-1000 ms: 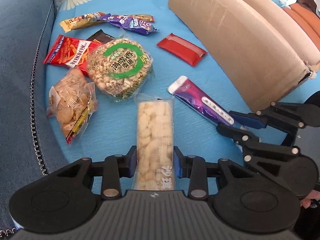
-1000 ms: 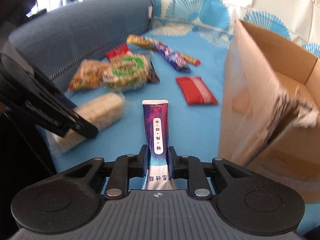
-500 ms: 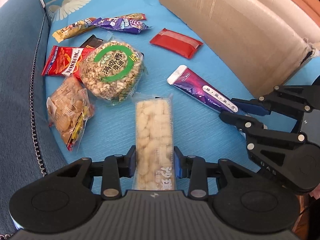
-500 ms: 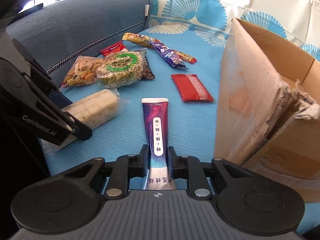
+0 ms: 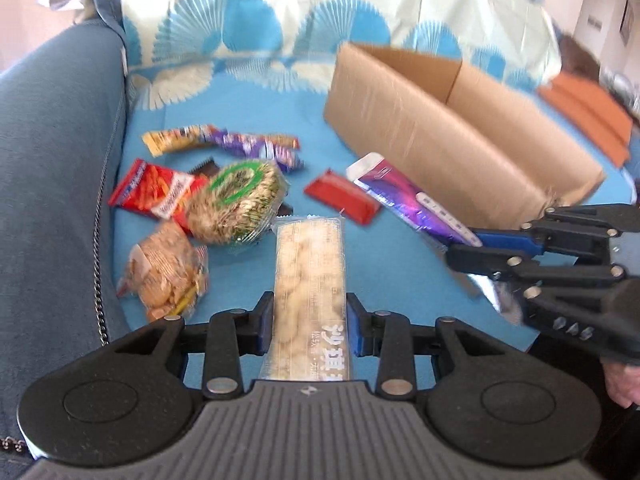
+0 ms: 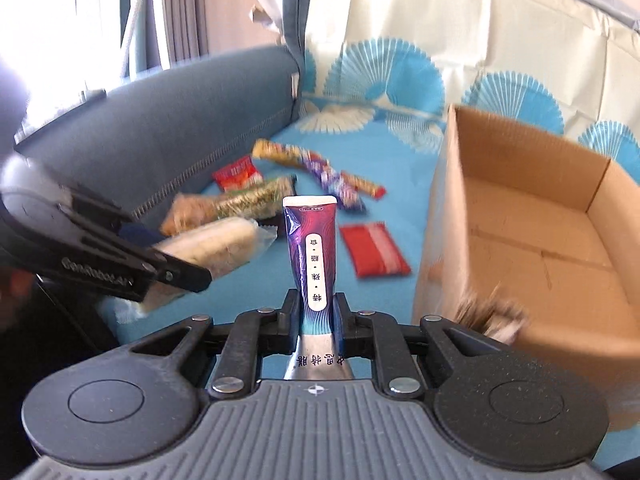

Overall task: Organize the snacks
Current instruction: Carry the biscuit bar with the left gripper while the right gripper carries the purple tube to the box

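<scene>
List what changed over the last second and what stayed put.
Both tools tilted up, lifting their packets off the blue cover: left tool holds the pale cracker pack, right tool, jaws just closing tighter, the purple pouch. Loose snacks and cardboard box unmoved.

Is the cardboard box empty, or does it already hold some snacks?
Empty as far as visible: the cardboard box shows bare floor in the right wrist view; its near corner is hidden.
</scene>
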`<state>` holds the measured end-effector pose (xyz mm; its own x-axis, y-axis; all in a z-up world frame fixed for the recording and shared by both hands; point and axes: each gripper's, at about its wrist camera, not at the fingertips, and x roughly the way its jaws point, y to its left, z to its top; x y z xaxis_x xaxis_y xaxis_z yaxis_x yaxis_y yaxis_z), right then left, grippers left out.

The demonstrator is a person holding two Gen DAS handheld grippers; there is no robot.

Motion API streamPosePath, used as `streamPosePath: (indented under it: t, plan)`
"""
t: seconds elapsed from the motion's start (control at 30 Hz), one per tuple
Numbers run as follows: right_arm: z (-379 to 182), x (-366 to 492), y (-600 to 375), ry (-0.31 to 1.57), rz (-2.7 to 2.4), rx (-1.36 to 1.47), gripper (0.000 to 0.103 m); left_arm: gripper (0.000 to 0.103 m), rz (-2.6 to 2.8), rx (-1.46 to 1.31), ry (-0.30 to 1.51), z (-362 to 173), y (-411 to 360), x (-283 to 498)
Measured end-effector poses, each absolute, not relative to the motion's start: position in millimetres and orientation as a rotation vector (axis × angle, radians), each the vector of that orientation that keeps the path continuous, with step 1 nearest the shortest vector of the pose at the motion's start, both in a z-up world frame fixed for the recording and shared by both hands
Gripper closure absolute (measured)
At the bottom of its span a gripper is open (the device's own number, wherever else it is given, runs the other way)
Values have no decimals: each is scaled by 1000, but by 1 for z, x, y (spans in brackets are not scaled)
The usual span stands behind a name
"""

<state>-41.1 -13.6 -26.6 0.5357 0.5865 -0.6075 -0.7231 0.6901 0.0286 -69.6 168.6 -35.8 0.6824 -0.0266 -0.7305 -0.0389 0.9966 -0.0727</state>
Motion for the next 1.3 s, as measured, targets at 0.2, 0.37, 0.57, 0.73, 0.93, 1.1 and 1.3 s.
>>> streamPosePath:
  t: [0.2, 0.37, 0.57, 0.73, 0.93, 1.1, 1.3]
  plan:
    - [7, -43, -41, 528, 856, -208, 86, 64, 35, -154, 718, -26, 180, -82]
    - [0, -44, -67, 500, 870, -119, 86, 64, 58, -189, 700, -21, 187, -87]
    - [1, -42, -77, 476, 851, -34, 86, 64, 94, -231, 645, -14, 195, -98]
    - [-2, -41, -79, 455, 854, -30, 86, 64, 123, -234, 622, -5, 188, -106]
    - [1, -31, -83, 435, 834, 13, 86, 64, 161, -219, 639, 0, 170, -105]
    - [4, -18, -93, 420, 797, 70, 86, 64, 170, -265, 624, 11, 155, -91]
    - [8, 2, -117, 395, 704, 160, 86, 64, 133, -268, 579, 39, 122, -57]
